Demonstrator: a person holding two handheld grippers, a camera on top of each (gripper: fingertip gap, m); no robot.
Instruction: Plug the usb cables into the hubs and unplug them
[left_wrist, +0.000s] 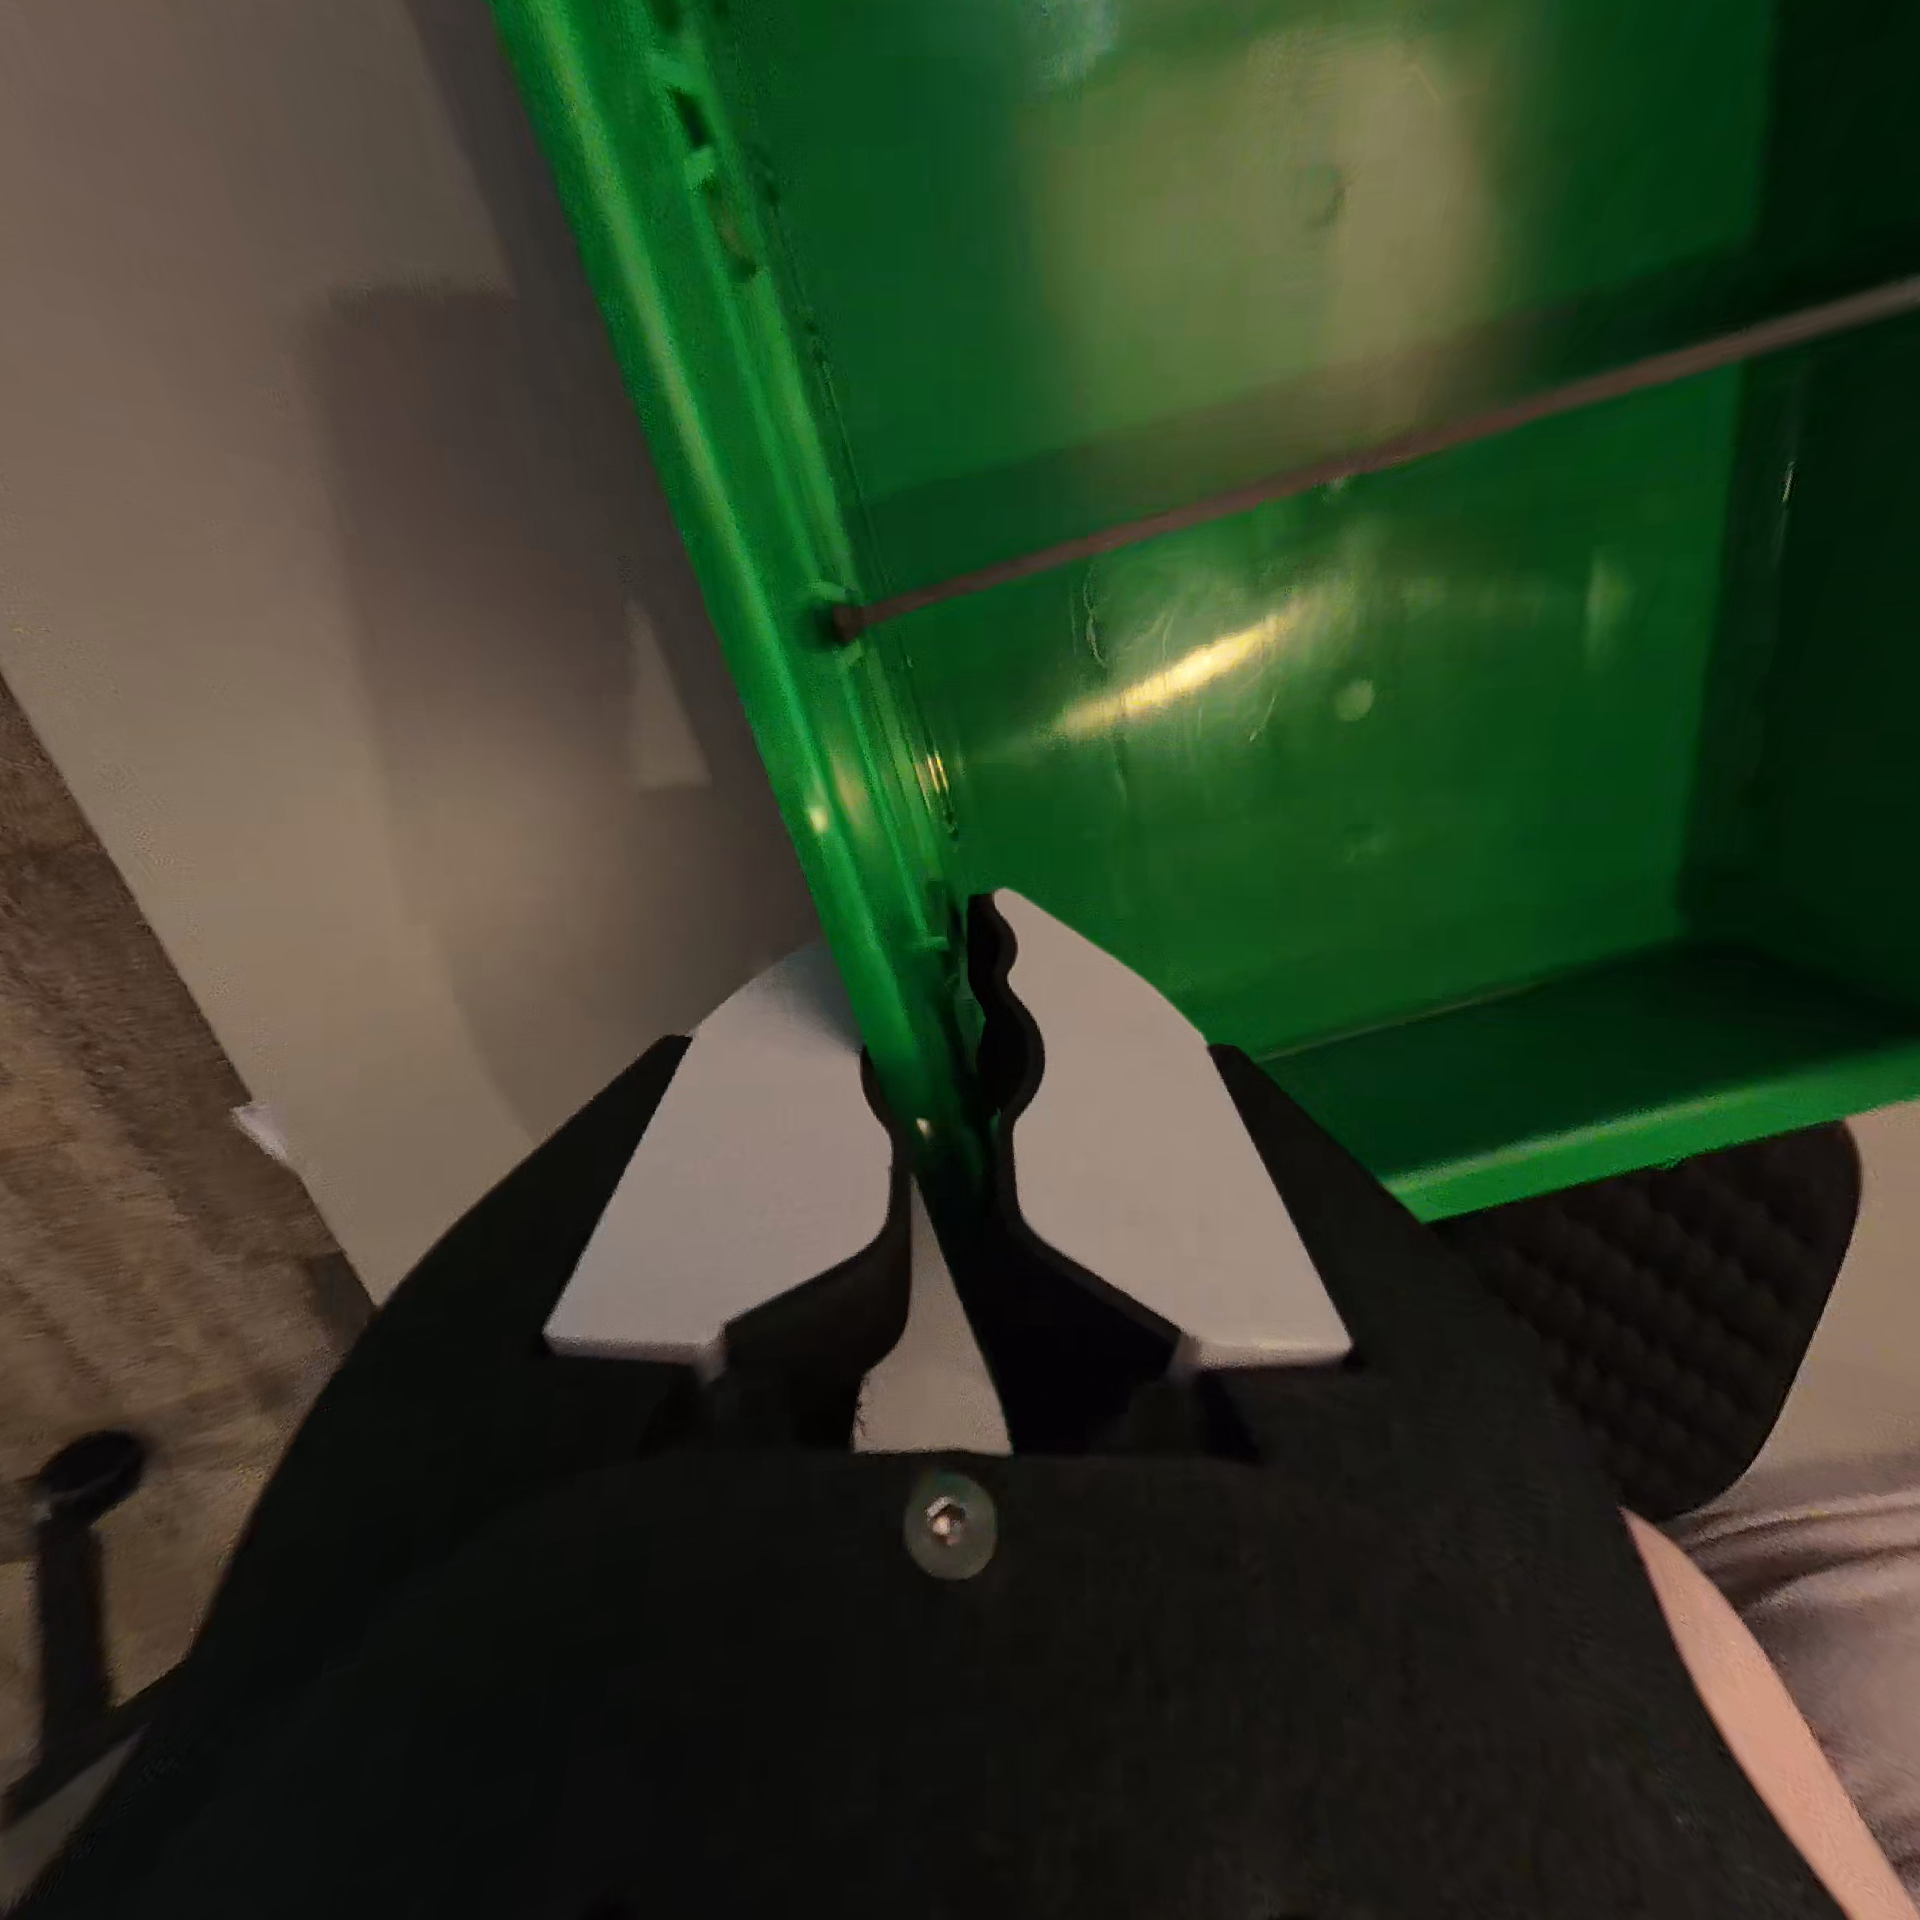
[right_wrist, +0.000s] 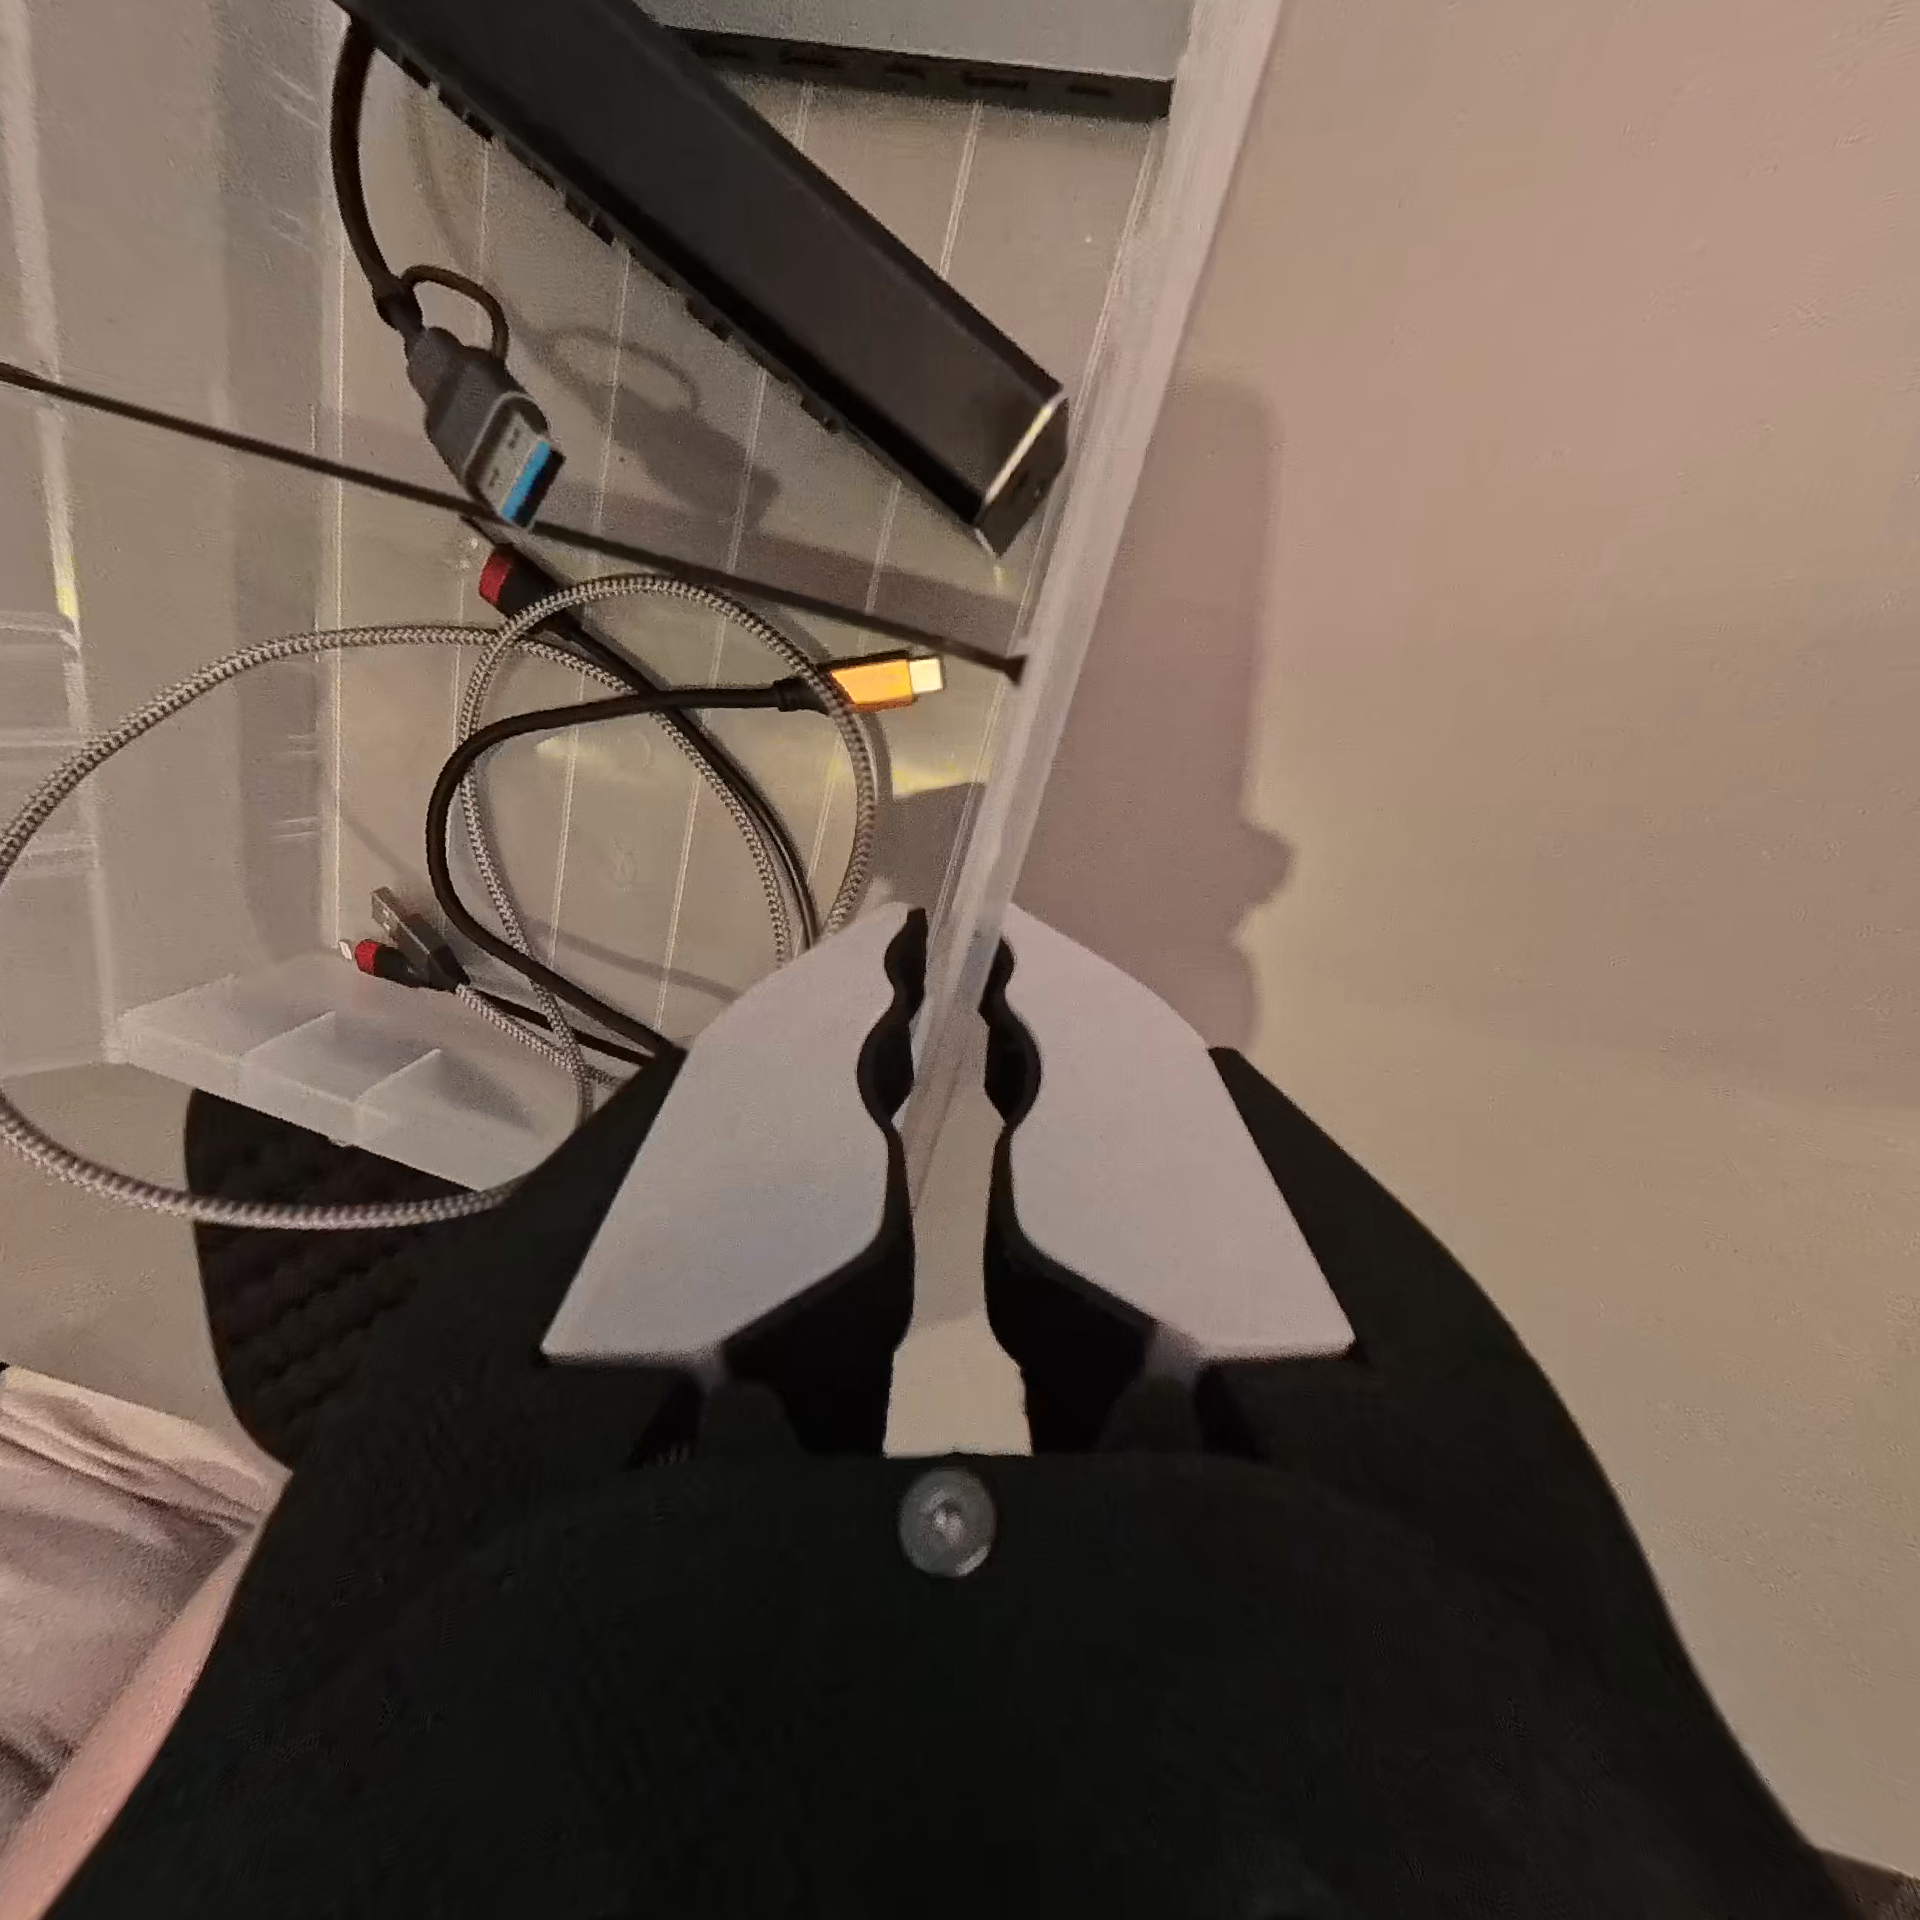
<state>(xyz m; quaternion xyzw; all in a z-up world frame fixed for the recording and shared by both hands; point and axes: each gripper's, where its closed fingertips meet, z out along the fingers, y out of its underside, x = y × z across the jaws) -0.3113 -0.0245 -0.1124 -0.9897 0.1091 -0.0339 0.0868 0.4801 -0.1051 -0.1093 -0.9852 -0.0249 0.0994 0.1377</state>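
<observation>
The left gripper pinches the green bin's rim, the right gripper pinches the clear bin's rim, beside which lie a black hub and cables.

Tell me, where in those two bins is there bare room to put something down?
The green bin looks bare across its floor, on both sides of the thin rod. The clear bin is crowded: black hub and braided cables cover most of it.
</observation>
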